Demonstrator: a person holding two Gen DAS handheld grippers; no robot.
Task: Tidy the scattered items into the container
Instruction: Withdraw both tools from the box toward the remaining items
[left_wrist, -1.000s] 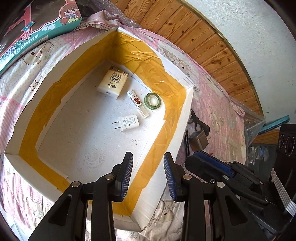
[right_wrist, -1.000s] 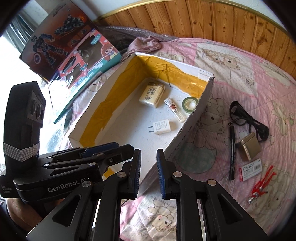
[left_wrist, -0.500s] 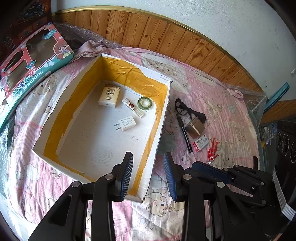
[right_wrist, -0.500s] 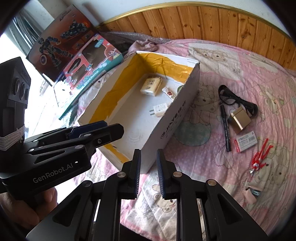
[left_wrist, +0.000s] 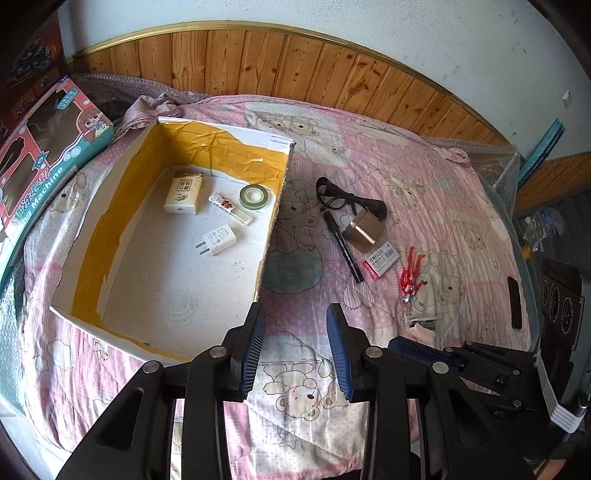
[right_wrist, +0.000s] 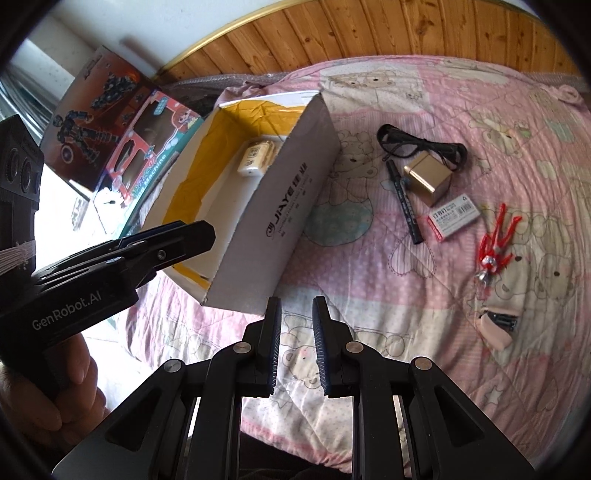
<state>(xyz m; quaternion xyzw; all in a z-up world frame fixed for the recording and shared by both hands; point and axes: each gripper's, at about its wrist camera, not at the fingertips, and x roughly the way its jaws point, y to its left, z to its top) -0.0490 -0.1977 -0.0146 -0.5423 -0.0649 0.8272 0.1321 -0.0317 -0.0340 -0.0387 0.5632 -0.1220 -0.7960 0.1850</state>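
A white cardboard box lined with yellow tape lies on the pink bedspread; its outer wall faces the right wrist view. Inside lie a tissue pack, a small tube, a green tape roll and a white charger. On the bedspread to its right lie a black cable, a black marker, a gold box, a white staple box, a red trinket and a pink stapler. My left gripper hovers open beside the box's near right corner. My right gripper is narrowly open and holds nothing.
Toy boxes lean at the bed's left edge. A wooden panel wall backs the bed. Dark equipment and a plastic sheet crowd the right side. A hand holds the left gripper's handle.
Both grippers have drawn back from over the box and shifted right. The box now looks smaller and the loose items on the bedspread have come into the left wrist view.
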